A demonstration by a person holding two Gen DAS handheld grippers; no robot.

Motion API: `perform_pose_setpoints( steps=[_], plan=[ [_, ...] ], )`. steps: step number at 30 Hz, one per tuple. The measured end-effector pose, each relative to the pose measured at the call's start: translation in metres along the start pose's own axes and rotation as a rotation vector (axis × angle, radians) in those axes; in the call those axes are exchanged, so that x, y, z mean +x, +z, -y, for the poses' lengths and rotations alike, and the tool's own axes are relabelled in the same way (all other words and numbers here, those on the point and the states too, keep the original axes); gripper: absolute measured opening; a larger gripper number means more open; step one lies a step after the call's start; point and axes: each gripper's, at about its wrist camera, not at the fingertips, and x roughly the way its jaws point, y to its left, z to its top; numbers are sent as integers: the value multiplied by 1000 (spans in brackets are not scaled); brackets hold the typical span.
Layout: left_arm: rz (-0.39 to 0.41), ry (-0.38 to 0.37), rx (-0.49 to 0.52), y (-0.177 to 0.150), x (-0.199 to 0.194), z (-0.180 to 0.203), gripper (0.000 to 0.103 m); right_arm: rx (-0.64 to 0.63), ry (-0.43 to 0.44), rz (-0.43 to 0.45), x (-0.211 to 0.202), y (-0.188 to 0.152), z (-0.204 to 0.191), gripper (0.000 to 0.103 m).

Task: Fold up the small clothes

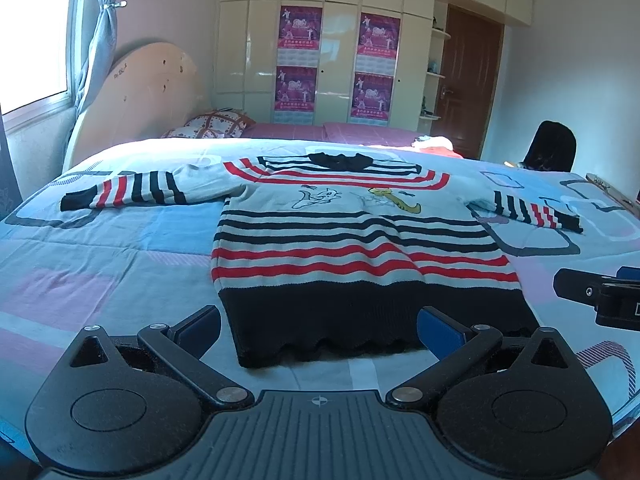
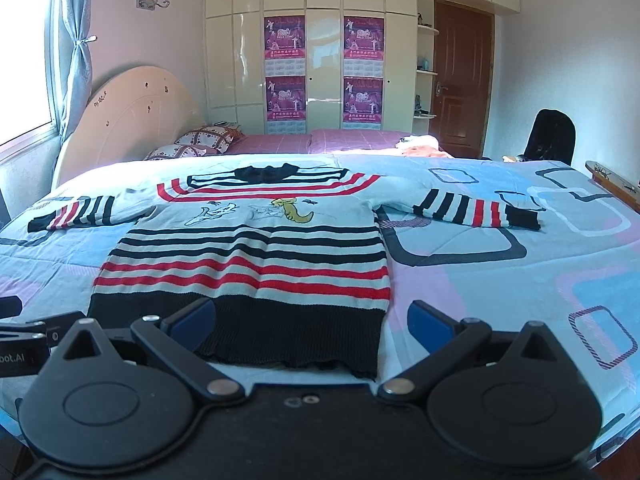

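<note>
The left tongs [image 1: 319, 330] hang just in front of the sweater's black hem [image 1: 360, 320], blue pads [image 1: 438, 330] wide apart and holding nothing. The right tongs [image 2: 312, 325] sit the same way at the hem's right corner, pads apart and empty; in the left wrist view they show as a black piece at the right edge [image 1: 600, 296].

The sweater [image 2: 248, 256] lies flat and face up on the bed [image 2: 500, 280], collar [image 2: 266, 172] away from the cameras, both sleeves spread out to the sides. It is pale with black and red stripes, and cartoon figures cross the chest. The left sleeve [image 1: 132, 190] and right sleeve [image 2: 476, 208] end in black cuffs. The quilt under it is blue and pink with square outlines.

Behind stand a headboard [image 1: 140, 96], pillow [image 1: 216, 124], wardrobe [image 2: 320, 60] with posters, and a brown door [image 2: 462, 80].
</note>
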Motion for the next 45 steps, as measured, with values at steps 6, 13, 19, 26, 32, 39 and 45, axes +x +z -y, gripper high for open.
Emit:
perform_pose_setpoints(
  steps=[6,13,19,26,32,39,45],
  plan=[
    [-3,-1,-1,0,2,0,103,1,-2,-2,1,1,0,103],
    [-9,3,-2,-1,5,-1,103,2,1,-7,3,-1,1,103],
    [-11,-1,3,-1,6,-1,103,3,-2,-6,4,-1,1,103],
    [-10,-8,5,0,7,-1,103,7,-11,-9,4,-2,2,103],
    [-9,-22,17,6,14,2,103,4,-31,-1,5,0,5,103],
    [5,-50,7,23,31,6,103,24,-91,4,14,6,28,103],
    [9,-58,-53,46,64,10,103,52,-143,22,30,19,56,103]
  ],
)
